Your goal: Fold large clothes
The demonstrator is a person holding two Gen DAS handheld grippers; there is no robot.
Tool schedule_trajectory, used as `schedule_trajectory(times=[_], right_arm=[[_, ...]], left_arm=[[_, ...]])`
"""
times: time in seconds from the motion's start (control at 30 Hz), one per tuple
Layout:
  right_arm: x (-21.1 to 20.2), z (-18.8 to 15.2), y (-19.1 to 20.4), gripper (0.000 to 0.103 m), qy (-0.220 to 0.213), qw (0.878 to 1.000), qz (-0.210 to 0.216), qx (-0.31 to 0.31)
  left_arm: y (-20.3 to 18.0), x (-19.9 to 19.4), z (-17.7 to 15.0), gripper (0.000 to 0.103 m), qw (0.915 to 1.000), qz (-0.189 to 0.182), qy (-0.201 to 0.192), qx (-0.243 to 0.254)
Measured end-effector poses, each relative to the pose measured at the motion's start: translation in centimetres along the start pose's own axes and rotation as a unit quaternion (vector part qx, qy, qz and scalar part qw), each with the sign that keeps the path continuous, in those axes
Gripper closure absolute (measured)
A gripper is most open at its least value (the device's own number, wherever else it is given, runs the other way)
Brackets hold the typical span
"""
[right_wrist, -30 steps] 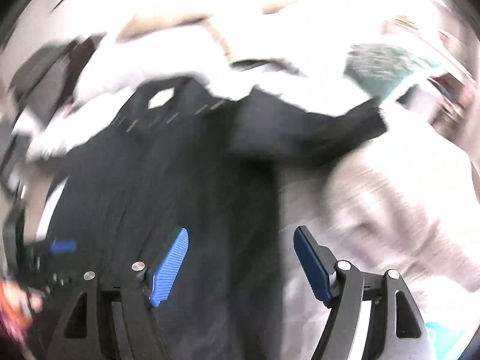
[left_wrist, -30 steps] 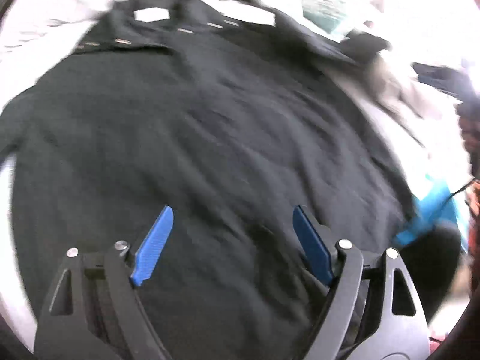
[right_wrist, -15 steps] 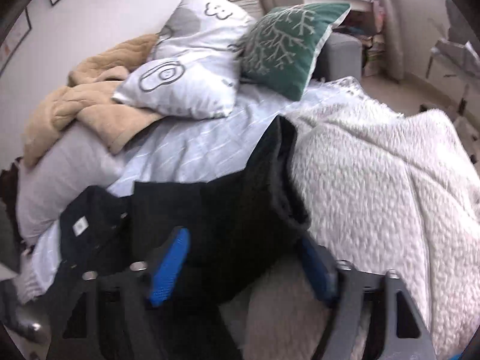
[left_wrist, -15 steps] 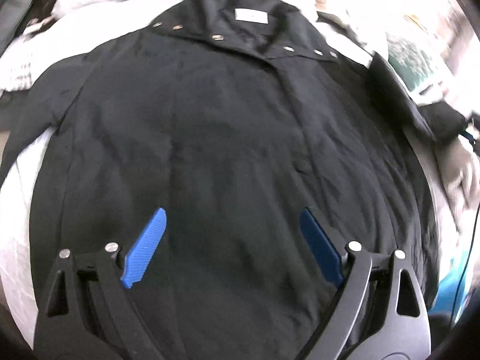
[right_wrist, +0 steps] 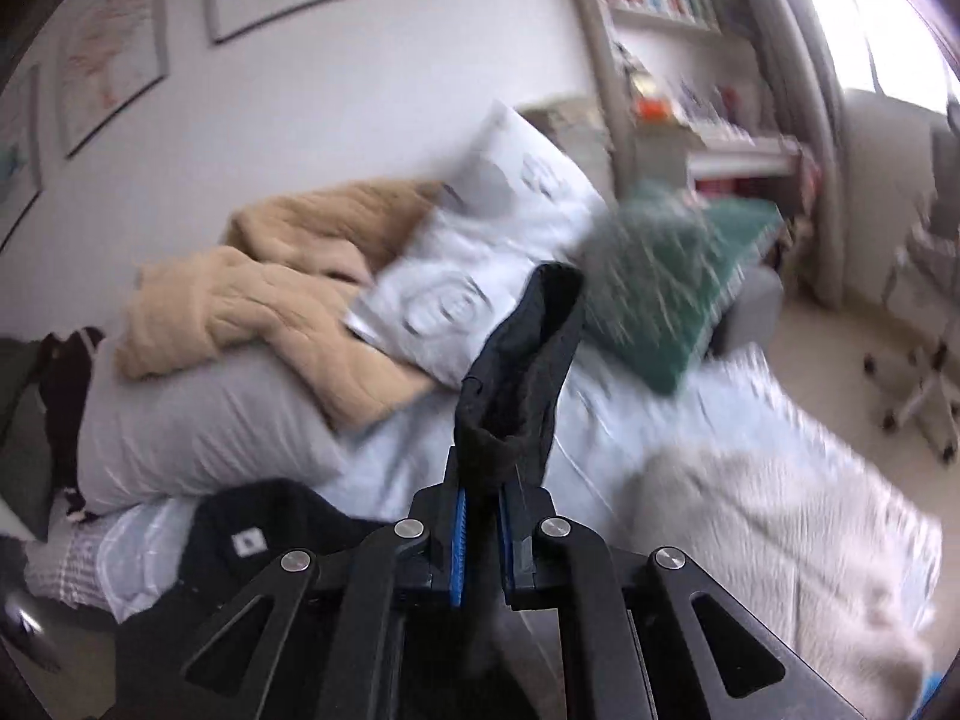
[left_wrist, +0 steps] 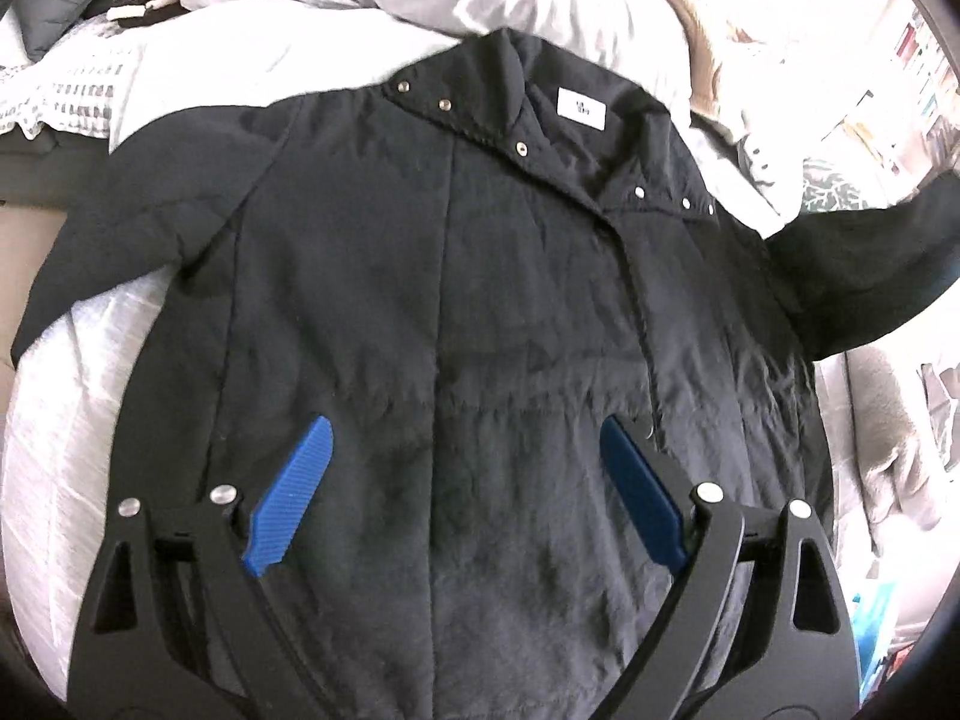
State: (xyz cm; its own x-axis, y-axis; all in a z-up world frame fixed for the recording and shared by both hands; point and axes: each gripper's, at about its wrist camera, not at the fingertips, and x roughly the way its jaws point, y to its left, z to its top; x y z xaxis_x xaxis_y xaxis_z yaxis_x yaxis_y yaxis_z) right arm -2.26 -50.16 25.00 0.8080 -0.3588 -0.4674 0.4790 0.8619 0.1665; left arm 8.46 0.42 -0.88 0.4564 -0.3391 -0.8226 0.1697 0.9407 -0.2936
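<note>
A large black jacket (left_wrist: 480,300) lies front up on the bed, collar with snaps and a white label (left_wrist: 581,108) at the far end. My left gripper (left_wrist: 465,450) hovers open over its lower front, nothing between the blue pads. The jacket's right sleeve (left_wrist: 870,258) rises off to the right. In the right wrist view my right gripper (right_wrist: 480,516) is shut on that sleeve's cuff (right_wrist: 522,372), which sticks up past the pads. The collar and label (right_wrist: 247,542) show low at the left.
White and grey bedding (left_wrist: 72,420) surrounds the jacket. Pillows (right_wrist: 480,276), a green cushion (right_wrist: 666,288) and a tan blanket (right_wrist: 258,312) pile at the head of the bed. A fluffy cream blanket (right_wrist: 780,528) lies right. Bookshelves and a chair stand beyond.
My right gripper closed on the black sleeve cuff and lifted it off the bed. The left gripper drifted across the jacket and rolled, staying open.
</note>
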Motion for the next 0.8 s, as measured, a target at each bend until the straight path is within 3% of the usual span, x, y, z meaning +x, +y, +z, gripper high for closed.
schedule_trajectory(times=[0.13, 0.33, 0.53, 0.7, 0.8], right_arm=[[-0.2, 1.1, 5.8, 0.095, -0.003, 0.998, 0.032, -0.045], [3.0, -3.9, 15.3, 0.095, 0.044, 0.986, 0.101, -0.123], [8.0, -12.7, 23.8, 0.093, 0.137, 0.955, 0.193, -0.177], [10.7, -18.6, 28.0, 0.081, 0.227, 0.920, 0.233, -0.218], [10.6, -18.6, 27.1, 0.072, 0.219, 0.919, 0.241, -0.221]], left_arm=[[0.5, -0.6, 0.6, 0.012, 0.9999, -0.006, -0.008, -0.005], [1.5, -1.2, 1.1, 0.012, 0.9995, -0.017, -0.008, -0.026], [2.1, -1.4, 1.3, 0.012, 0.9994, -0.012, -0.011, -0.030], [2.9, -1.3, 1.6, 0.012, 0.9995, -0.008, -0.010, -0.030], [3.8, -1.1, 1.9, 0.012, 0.9990, -0.007, -0.009, -0.043]])
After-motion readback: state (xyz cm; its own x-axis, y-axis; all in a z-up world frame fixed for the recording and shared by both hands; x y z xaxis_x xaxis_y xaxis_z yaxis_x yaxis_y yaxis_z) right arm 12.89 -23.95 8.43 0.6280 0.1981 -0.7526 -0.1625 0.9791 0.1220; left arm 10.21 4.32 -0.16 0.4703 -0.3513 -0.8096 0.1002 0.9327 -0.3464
